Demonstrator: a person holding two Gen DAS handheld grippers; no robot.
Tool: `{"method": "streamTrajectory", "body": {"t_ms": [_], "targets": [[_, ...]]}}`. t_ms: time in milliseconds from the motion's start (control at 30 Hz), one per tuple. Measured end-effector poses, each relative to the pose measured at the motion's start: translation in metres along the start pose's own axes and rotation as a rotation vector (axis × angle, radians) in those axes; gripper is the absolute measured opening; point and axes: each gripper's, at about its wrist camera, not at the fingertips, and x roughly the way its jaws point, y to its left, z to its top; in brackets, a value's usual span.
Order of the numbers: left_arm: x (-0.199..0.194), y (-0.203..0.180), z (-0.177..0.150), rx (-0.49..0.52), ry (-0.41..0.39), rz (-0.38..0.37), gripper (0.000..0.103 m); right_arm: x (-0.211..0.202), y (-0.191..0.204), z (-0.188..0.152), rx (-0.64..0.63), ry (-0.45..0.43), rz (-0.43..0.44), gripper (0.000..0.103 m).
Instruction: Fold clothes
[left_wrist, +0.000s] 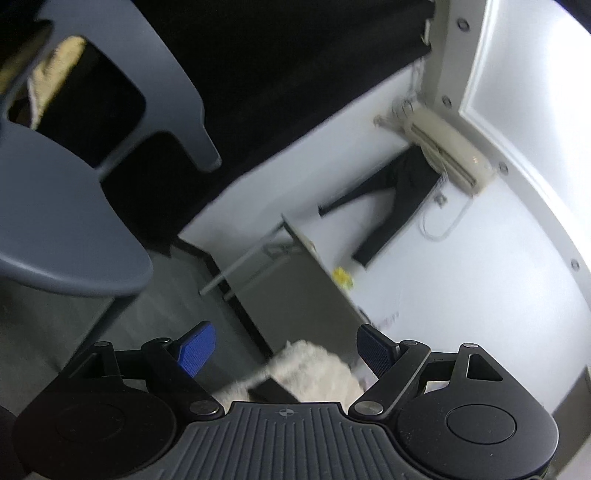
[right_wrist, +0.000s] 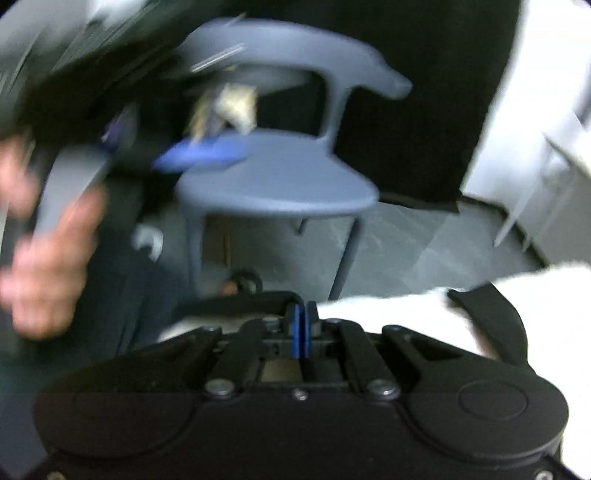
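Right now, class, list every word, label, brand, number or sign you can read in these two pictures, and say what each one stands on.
None: no readable text in either view.
Left gripper: only a small crosshair mark on its body, no letters.
Air conditioner: any badge is too blurred to read.
Grey chair: blurred, no label visible.

Left gripper (left_wrist: 284, 349): blue-padded fingers (left_wrist: 197, 349) spread wide, nothing pressed between the pads. Right gripper (right_wrist: 301, 328): blue pads closed flat together, apparently on nothing, though blur limits certainty. Left hand (right_wrist: 44, 236): seen blurred in the right wrist view, wrapped around its gripper's grey handle.
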Motion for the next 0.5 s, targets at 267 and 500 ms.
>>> {"method": "streamTrajectory", "body": {"t_ms": [267, 500], "targets": [[0.000, 0.007, 0.007, -0.022, -0.005, 0.053, 0.080, 0.026, -0.103, -0.007, 0.261, 0.184, -0.293, 0.028], [0.003, 0.006, 0.005, -0.025, -0.006, 0.060, 0.080, 0.005, -0.055, -0.014, 0.128, 0.037, -0.356, 0.051]]}}
